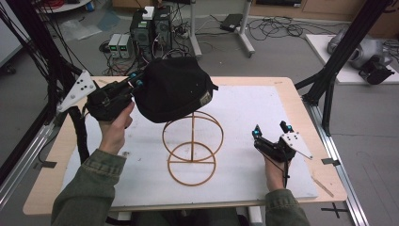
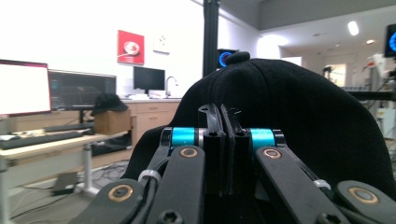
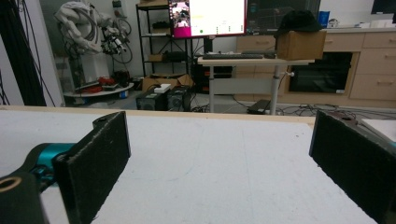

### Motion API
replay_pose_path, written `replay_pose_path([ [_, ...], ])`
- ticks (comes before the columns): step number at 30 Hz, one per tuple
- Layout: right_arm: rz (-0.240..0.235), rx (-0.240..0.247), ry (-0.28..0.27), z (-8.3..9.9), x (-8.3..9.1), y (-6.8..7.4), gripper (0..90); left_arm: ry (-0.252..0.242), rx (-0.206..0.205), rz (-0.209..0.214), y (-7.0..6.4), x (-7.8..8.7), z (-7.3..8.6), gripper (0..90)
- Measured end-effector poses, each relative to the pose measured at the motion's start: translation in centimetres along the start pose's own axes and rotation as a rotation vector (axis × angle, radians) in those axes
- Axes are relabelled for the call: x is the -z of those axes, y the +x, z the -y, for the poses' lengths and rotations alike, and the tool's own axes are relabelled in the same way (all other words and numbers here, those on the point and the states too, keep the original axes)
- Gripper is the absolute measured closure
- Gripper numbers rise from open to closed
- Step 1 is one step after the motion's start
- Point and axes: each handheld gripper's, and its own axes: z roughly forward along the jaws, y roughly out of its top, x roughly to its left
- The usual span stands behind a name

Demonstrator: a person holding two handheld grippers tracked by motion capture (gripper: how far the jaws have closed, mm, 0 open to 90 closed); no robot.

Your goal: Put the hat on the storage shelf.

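The black cap (image 1: 174, 92) sits atop the wire hat stand (image 1: 192, 143), just ahead of the left gripper (image 1: 136, 81), whose jaws are clenched on the cap's edge. The right gripper (image 1: 270, 130) rests well off to the side on the white mat (image 1: 263, 108), jaws spread and empty. A sideways tug could drag the cap off its perch or tip the light stand over.
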Motion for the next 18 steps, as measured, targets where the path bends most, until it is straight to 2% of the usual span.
replay_pose_path([
  [4,0.000,-0.003,-0.005,0.0,0.0,0.0,4.4,-0.020,0.044,0.037,-0.5,-0.1,0.6,87.9],
  [8,0.000,-0.006,-0.005,0.0,0.0,0.0,4.4,-0.023,0.078,0.054,-1.0,-0.4,1.5,87.9],
  [18,-0.001,-0.001,-0.005,0.0,0.1,-0.1,4.4,-0.010,0.109,0.124,-2.5,-1.0,3.3,87.8],
])
